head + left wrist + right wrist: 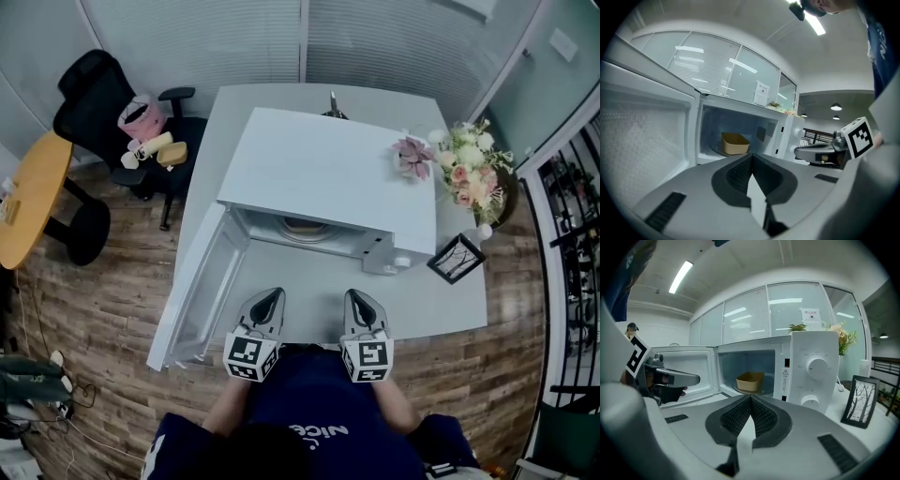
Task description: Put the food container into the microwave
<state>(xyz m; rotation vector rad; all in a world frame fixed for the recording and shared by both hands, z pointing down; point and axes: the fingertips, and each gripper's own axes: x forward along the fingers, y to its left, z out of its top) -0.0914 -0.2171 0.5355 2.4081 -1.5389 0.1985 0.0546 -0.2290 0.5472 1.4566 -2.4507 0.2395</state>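
Observation:
A tan food container [734, 143] [750, 381] sits on the glass plate inside the white microwave [333, 178]. From the head view only its rim [302, 225] shows under the microwave's top. The microwave door [199, 286] hangs wide open to the left. My left gripper [268, 302] and right gripper [360, 305] are side by side at the table's near edge, well short of the opening. Both are shut with nothing between the jaws. The left gripper view shows the right gripper [820, 152]; the right gripper view shows the left gripper [677, 378].
A bouquet of flowers [466, 169] and a small framed picture [457, 258] [862, 400] stand to the right of the microwave on the grey table [441, 305]. A black office chair [103, 103] with items on it and a round wooden table [28, 197] are at the left.

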